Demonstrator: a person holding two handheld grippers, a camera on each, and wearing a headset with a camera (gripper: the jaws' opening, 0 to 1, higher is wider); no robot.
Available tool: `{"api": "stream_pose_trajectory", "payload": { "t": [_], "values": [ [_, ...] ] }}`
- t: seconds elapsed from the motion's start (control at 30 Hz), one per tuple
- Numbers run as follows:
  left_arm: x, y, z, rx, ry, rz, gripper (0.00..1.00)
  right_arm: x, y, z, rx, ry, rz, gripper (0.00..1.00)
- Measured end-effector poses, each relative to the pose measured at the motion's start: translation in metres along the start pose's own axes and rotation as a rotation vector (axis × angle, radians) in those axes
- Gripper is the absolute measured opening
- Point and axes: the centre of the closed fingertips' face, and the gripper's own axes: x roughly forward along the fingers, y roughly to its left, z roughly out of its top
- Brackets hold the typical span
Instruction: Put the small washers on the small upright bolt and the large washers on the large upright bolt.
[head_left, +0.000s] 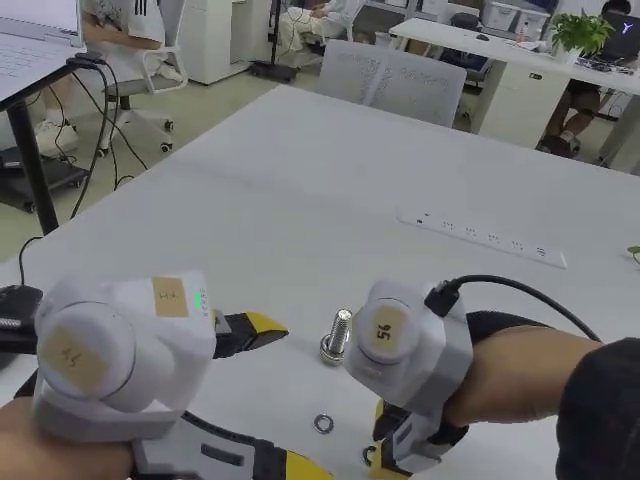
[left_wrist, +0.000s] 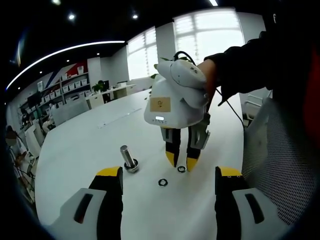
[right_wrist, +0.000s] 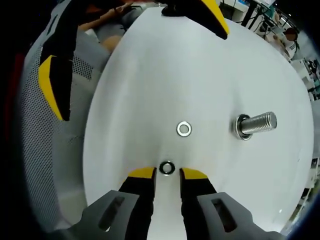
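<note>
Two jaws of my right gripper (right_wrist: 167, 176), slightly parted, straddle a washer (right_wrist: 167, 168) at lower centre, not yet pinching it; my left gripper (left_wrist: 168, 175) gapes empty. A second washer (right_wrist: 184, 129) lies mid-frame, with the bolt (right_wrist: 256, 123) at right. It looks thin, light, slick steel, so I'd nip opposite rim edges.

Shiny threaded metal bolt (right_wrist: 256, 124), bright metal washers (right_wrist: 183, 129), smooth matt table (right_wrist: 150, 75).

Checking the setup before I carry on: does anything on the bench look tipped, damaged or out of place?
Nothing stands out. The bolt stands upright on the table. One loose washer lies flat beside it, and a second washer lies flat between the open jaws of the right gripper.
</note>
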Motion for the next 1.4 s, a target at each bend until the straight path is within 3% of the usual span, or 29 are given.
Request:
{"api": "stream_pose_trajectory", "payload": {
  "t": [0.23,1.4],
  "values": [
    [-0.0004,-0.0003,0.0008,0.001,-0.003,0.0,0.75,0.0005,0.002,0.0005,-0.023,0.024,-0.009,0.19],
    [-0.0003,0.0008,-0.0006,0.0,0.003,0.001,0.74,0.0028,0.0002,0.0019,-0.028,0.036,-0.026,0.14]
  ]
}}
